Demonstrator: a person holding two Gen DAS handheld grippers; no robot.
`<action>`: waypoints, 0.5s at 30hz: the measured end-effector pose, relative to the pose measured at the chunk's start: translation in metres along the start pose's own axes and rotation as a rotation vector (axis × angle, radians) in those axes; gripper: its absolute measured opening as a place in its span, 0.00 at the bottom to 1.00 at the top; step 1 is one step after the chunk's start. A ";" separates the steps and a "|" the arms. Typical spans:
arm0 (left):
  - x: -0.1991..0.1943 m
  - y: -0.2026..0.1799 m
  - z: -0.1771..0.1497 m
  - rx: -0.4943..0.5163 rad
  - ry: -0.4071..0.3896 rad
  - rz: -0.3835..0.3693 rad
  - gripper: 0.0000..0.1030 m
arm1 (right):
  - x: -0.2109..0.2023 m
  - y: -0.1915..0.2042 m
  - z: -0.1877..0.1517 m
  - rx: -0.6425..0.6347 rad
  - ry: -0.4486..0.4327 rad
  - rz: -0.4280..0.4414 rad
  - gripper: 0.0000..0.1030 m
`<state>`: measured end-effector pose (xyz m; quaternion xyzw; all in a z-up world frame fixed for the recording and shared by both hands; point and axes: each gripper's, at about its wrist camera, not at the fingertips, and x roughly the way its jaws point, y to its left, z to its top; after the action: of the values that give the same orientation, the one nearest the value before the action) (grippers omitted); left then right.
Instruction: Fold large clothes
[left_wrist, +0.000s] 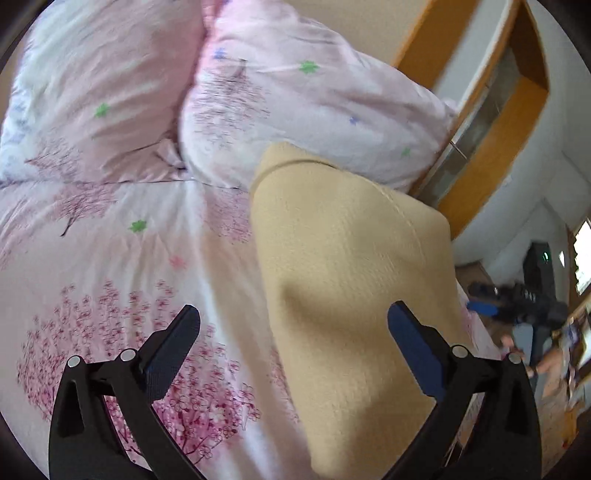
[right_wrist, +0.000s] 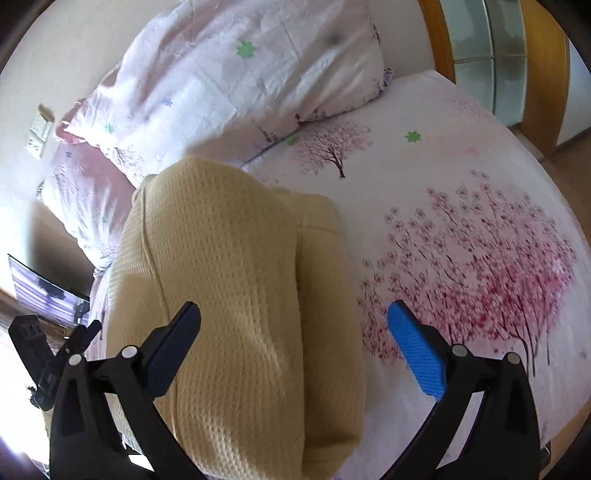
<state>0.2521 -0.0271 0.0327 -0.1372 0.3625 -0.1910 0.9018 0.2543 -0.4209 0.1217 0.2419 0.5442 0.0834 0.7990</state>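
Observation:
A cream waffle-knit garment (left_wrist: 351, 280) lies folded in a long bundle on the bed. In the left wrist view my left gripper (left_wrist: 293, 323) is open above its near end, with the cloth under the right finger (left_wrist: 413, 343) and nothing pinched. In the right wrist view the same garment (right_wrist: 229, 280) fills the lower middle. My right gripper (right_wrist: 293, 323) stands wide open over it, its left finger (right_wrist: 173, 347) above the knit and its right finger over the sheet. The left gripper (right_wrist: 81, 338) shows small at the left edge of that view.
The bed sheet (right_wrist: 461, 229) is white with pink blossom trees. Two matching pillows (left_wrist: 295, 110) lie at the head, just beyond the garment. A wooden wardrobe with frosted glass (right_wrist: 491, 51) stands past the bed. A cluttered floor area (left_wrist: 535, 314) lies off the bed's side.

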 end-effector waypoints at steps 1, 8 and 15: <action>0.002 -0.004 0.000 0.010 0.014 -0.017 0.99 | 0.001 -0.001 0.002 0.009 0.009 0.024 0.98; 0.028 -0.032 -0.001 0.084 0.119 0.072 0.99 | 0.008 -0.007 0.002 0.039 0.046 0.001 0.98; 0.030 -0.038 -0.004 0.105 0.096 0.092 0.99 | 0.005 -0.010 -0.001 0.054 0.028 0.022 0.98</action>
<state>0.2597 -0.0742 0.0268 -0.0637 0.4006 -0.1744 0.8973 0.2543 -0.4271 0.1129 0.2684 0.5547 0.0808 0.7834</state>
